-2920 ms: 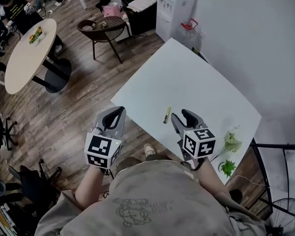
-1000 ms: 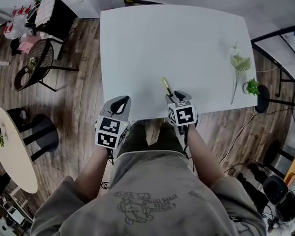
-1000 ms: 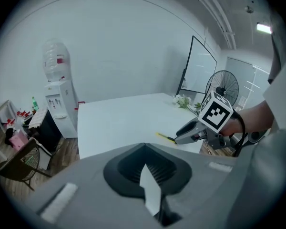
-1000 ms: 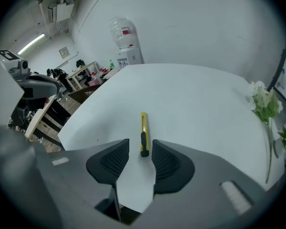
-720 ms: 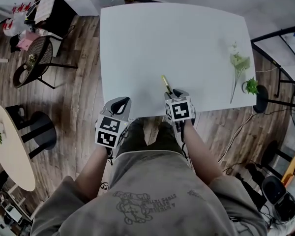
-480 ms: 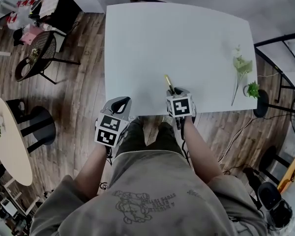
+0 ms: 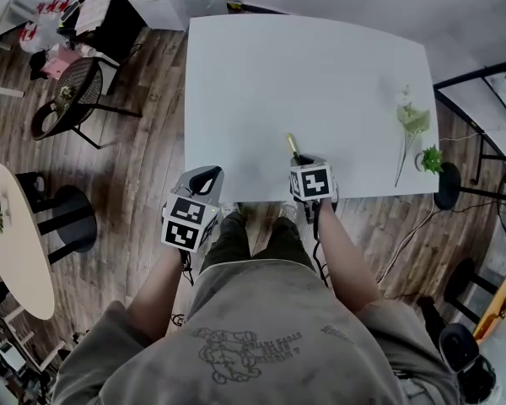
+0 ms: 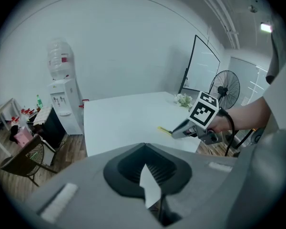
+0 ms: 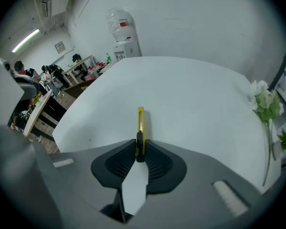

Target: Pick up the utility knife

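One utility knife (image 7: 293, 146), two grippers (image 7: 204, 177) (image 7: 304, 162), one table (image 7: 320, 66), one flower sprig (image 7: 412, 121)

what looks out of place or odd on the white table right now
Nothing looks spilled or damaged. The only stray thing is a flower sprig lying loose by the right edge of the table, well apart from the utility knife. The knife points straight ahead, its near end clamped in the right tongs.

Nothing legible on show, folks.
The print on the shirt (image 7: 236, 353) at six o'clock is too blurred to read.
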The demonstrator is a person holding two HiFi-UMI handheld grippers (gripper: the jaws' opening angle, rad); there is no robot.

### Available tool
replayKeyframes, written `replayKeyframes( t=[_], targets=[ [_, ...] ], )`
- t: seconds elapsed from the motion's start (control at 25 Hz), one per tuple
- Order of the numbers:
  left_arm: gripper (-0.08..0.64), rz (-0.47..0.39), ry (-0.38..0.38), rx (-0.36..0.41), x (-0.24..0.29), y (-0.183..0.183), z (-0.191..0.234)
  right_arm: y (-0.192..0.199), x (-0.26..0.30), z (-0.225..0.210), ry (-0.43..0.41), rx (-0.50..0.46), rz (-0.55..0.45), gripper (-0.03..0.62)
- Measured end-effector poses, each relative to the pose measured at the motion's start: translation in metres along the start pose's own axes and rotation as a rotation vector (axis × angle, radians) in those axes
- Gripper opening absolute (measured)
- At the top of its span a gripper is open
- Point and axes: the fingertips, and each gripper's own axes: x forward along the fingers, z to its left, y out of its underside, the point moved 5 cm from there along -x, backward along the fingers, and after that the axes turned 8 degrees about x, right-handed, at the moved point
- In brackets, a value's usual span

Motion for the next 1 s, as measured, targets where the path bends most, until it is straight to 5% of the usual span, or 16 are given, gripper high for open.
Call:
replayKeyframes(
  t=[0.48,0.64,1.0],
  targets=[
    [0.002,-0.112,-0.092,0.099,-0.026,-0.063,0.024,-0.088,-0.11,0.008,-0.182,0.001,-0.337,0.086],
    [0.002,-0.214,-0.099,0.08,-0.046,-0.104,0.036,-0.124,-0.164,0.018,-0.215,-0.034,-0.487,0.086],
    [0.002,-0.44,-0.194,0.215,-0.111,-0.202,0.04,-0.172,-0.287,0.035,-0.267,-0.101,-0.831,0.086]
  ],
)
